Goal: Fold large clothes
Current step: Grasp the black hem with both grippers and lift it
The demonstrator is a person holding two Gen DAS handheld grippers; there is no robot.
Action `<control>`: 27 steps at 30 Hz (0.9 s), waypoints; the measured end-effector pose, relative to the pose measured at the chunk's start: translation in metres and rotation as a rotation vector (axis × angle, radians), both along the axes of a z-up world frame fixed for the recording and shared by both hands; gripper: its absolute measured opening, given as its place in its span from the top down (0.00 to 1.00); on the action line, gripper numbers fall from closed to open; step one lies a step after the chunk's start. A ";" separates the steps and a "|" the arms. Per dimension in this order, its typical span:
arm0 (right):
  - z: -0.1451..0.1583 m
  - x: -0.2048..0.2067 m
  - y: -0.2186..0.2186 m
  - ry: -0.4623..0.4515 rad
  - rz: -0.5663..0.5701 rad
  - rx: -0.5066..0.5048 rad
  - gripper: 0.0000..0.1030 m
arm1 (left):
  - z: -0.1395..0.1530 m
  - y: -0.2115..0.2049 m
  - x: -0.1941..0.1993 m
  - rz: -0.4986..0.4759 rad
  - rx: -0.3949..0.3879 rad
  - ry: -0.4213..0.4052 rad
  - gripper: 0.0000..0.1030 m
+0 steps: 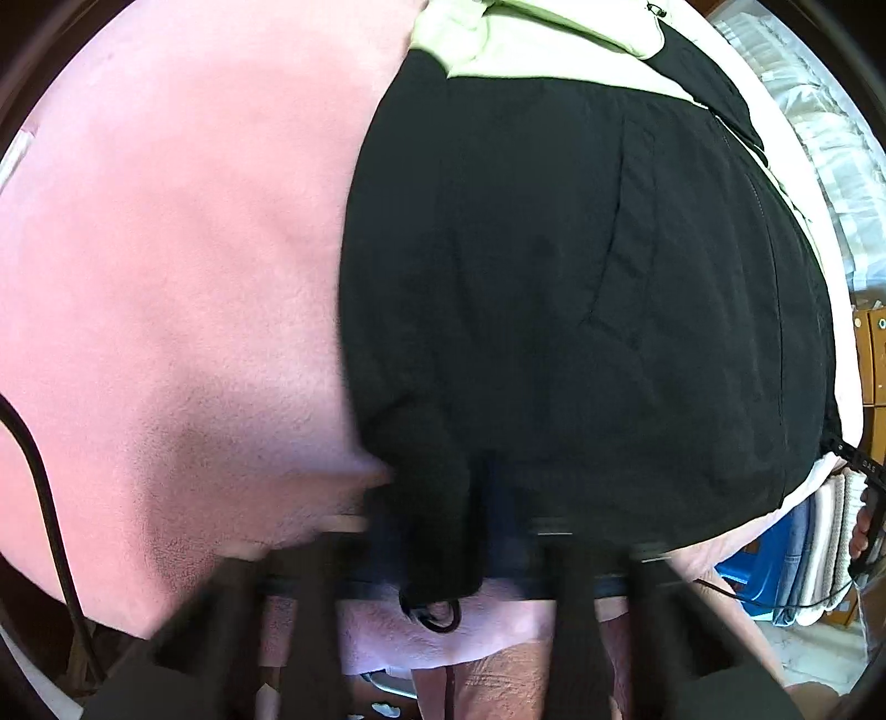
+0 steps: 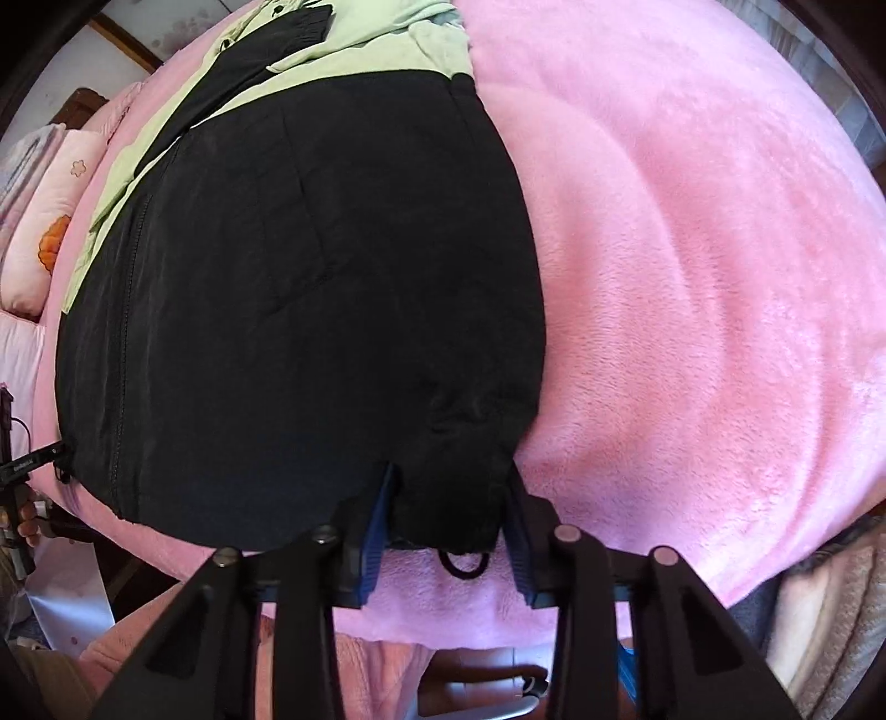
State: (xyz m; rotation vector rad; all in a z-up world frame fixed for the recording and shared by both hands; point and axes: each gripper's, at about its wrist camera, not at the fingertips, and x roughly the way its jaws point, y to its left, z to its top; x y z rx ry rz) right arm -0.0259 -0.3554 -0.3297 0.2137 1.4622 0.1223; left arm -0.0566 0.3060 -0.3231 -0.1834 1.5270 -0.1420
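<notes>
A large black jacket [image 1: 554, 277] [image 2: 304, 277] with a light green upper part [image 1: 526, 50] [image 2: 343, 55] lies spread flat on a pink blanket. My left gripper [image 1: 443, 543] is blurred at the hem's left corner and is shut on a bunched fold of black hem. A drawstring loop [image 1: 432, 609] hangs below it. My right gripper [image 2: 449, 520] is at the hem's right corner. Its blue pads [image 2: 382, 526] are closed on bunched black fabric, with a cord loop [image 2: 462, 565] dangling beneath.
The pink fleece blanket [image 1: 166, 249] [image 2: 692, 249] covers the bed all around the jacket. Pillows [image 2: 50, 232] lie at the far left. Folded fabrics and a blue box [image 1: 775, 554] stand beside the bed. A dark cable [image 1: 44, 498] hangs at the left.
</notes>
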 end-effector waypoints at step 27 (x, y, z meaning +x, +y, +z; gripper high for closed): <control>0.180 0.241 -0.022 -0.347 -0.001 0.274 0.87 | 0.216 0.002 0.223 0.659 -0.151 -0.297 0.96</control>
